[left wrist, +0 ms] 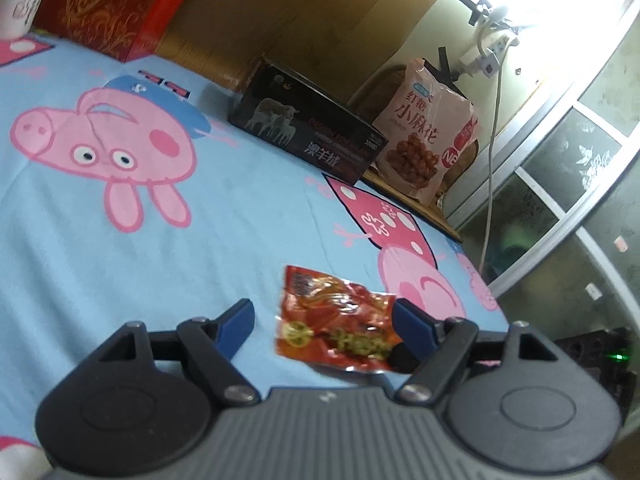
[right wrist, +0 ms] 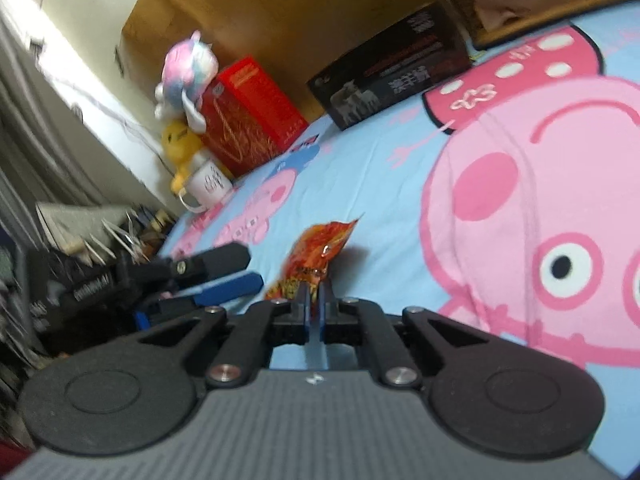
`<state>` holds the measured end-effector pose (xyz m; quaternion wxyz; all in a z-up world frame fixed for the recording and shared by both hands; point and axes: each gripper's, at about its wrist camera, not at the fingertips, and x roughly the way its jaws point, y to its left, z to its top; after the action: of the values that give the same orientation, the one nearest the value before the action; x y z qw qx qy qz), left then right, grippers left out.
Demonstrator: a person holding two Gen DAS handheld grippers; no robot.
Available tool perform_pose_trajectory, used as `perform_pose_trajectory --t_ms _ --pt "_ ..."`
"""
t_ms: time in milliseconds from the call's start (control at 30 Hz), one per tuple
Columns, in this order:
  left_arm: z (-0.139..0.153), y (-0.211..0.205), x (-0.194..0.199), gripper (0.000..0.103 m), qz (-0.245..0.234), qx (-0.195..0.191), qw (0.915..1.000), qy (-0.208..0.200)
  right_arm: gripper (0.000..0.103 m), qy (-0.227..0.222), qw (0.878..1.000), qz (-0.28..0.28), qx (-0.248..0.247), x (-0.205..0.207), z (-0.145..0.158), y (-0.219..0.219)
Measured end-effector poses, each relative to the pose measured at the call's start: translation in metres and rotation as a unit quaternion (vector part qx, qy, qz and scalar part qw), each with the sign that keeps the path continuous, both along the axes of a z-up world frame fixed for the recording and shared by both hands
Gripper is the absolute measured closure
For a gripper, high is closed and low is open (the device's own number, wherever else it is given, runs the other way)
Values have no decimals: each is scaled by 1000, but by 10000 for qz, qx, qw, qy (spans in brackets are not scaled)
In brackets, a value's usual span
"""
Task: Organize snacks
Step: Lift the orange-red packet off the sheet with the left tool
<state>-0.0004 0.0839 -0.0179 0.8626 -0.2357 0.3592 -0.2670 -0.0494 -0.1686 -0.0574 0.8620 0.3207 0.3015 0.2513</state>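
Right gripper [right wrist: 316,292] was clamped on one end of the red packet [right wrist: 320,254], lifting it just above the blue sheet [right wrist: 380,184]. Left gripper [left wrist: 324,316] stood wide open, with the packet [left wrist: 336,320] between its fingers, nearer the right one; contact unclear. Black box [left wrist: 308,128] and pink bag [left wrist: 428,136] sat far back by the headboard [left wrist: 280,20].

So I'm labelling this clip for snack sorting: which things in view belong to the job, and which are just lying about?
Part of the job:
- small red foil snack packet, pinched by the right gripper
- large pink bag of twisted dough snacks
- open left gripper

Just lying about:
- black cardboard box with sheep
- red gift box
- white mug
- plush toys
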Motion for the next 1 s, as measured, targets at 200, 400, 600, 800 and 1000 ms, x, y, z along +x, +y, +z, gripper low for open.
perform_pose_trajectory --t_ms 200,400,600,800,1000 --pt "-6 0 -1 18 -652 -604 9954 358 98 619 9905 354 1173 -12 -13 -28" --pt "-12 -10 -11 17 -1193 -1060 9854 591 97 884 9763 364 1941 -30 -19 -48" --pt "-31 -13 -22 44 -1501 -1695 9677 1110 97 892 9886 425 1137 -52 -10 -46" --pt "-33 -19 -31 56 -1599 -1410 9696 1200 92 494 9965 484 -461 -74 11 -20" --pt "-17 0 -35 40 -1138 -843 9860 883 73 563 9982 206 -83 -71 10 -32"
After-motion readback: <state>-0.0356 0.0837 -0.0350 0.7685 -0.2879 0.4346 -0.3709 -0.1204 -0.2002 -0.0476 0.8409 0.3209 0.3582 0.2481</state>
